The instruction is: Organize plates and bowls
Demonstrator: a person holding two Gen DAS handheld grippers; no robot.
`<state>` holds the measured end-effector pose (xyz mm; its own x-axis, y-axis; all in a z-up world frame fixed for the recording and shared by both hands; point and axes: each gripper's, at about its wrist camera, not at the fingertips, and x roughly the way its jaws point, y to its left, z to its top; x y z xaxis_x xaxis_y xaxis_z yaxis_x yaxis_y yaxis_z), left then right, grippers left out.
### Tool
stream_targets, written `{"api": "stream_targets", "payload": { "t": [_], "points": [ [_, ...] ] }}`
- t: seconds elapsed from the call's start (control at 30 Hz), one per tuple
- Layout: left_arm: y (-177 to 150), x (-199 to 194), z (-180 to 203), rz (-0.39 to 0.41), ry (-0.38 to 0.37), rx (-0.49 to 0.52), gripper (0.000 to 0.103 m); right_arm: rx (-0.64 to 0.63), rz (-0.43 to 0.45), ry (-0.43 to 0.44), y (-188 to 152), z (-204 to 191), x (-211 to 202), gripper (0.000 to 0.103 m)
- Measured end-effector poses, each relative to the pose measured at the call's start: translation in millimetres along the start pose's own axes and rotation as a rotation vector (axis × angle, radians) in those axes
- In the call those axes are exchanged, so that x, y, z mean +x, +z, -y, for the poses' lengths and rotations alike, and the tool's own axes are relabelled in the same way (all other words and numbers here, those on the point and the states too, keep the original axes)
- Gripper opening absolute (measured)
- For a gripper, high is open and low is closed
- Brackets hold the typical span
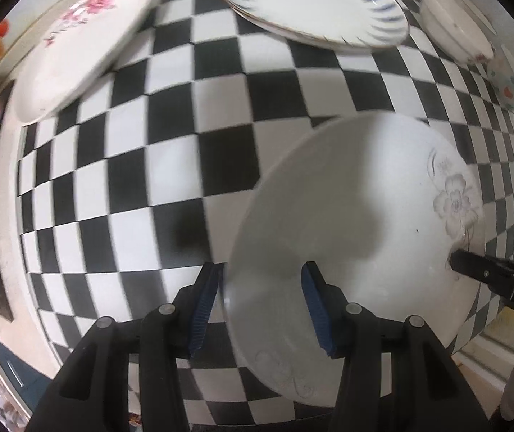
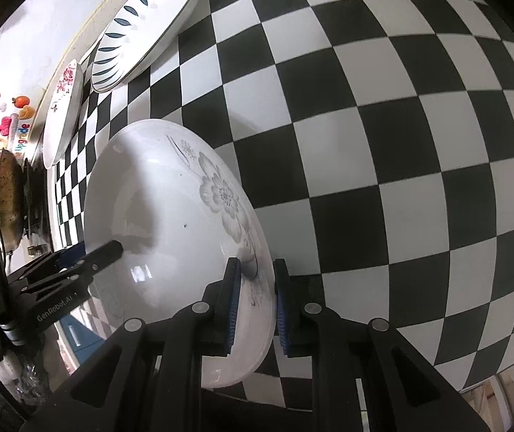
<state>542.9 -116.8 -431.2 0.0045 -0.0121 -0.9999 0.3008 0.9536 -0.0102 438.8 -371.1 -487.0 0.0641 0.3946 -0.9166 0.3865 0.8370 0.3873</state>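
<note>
Nearest the lens, the right tongs are clenched on the rim of the grey-flower plate, one blue pad on each face, at lower centre of the right wrist view. The left tongs straddle the opposite rim at lower centre of their own view, spread apart and seemingly not pinching. The plate looks tilted over the checkered counter. Good handling likely means levelling it, keeping the right grip firm, and using the left only to steady. Farther off, upper left, sit the blue-leaf plate and pink-flower plate, probable stacking spots.
</note>
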Motion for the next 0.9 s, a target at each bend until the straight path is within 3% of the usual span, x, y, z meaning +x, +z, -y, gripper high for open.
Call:
{"api": "stream_targets", "payload": {
  "t": [0.13, 0.3, 0.4, 0.43, 0.6, 0.73, 0.9],
  "points": [
    [-0.4, -31.9, -11.4, 0.080, 0.030, -0.046, 0.046, 0.008, -0.012, 0.025, -4.0, 5.5, -15.2, 0.022],
    [4.3, -83.7, -46.0, 0.197, 0.011, -0.149, 0.048, -0.084, 0.051, 0.007, -1.0, -17.8, -61.1, 0.052],
    [11.7, -104.3, -85.5, 0.263, -0.011, -0.212, 0.050, -0.157, 0.077, 0.033, 14.5, -53.1, -85.3, 0.074],
    [16.4, -103.4, -99.7, 0.279, -0.007, -0.231, 0.051, -0.182, 0.092, 0.060, 22.7, -69.9, -92.1, 0.076],
    [43.1, -95.2, -185.4, 0.270, -0.039, -0.363, 0.051, -0.272, 0.123, 0.100, 65.0, -160.1, -85.6, 0.077],
    [71.6, -71.4, -244.7, 0.211, -0.133, -0.450, 0.051, -0.278, 0.082, 0.071, 106.1, -234.3, -42.8, 0.077],
    [114.6, -27.6, -286.1, 0.139, -0.168, -0.479, 0.051, -0.291, 0.059, 0.022, 156.3, -295.8, 14.1, 0.072]
  ]
}}
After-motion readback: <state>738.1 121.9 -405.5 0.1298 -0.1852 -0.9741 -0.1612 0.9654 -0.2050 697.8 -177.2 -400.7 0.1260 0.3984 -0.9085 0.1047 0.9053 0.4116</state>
